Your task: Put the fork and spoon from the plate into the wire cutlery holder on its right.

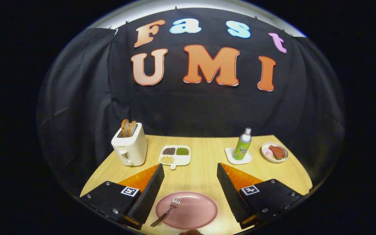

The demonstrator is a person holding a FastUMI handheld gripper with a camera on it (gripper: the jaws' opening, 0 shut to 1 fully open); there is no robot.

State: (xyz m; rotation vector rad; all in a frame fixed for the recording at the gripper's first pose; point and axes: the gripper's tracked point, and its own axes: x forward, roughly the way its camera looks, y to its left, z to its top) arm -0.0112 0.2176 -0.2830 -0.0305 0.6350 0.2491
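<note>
The fork [167, 211] lies on the pink plate [193, 212], tines pointing away from me, handle hanging over the near rim, between my claw's fingers. My claw [190, 178] is spread wide and holds nothing. I can't pick out a spoon on the plate, nor the wire holder. I judge the fork still has to be lifted and moved. Further out on the worktop [204, 163] stand a toaster [130, 146], a divided dish [175, 155], a bottle [242, 144] and a bowl [274, 152].
</note>
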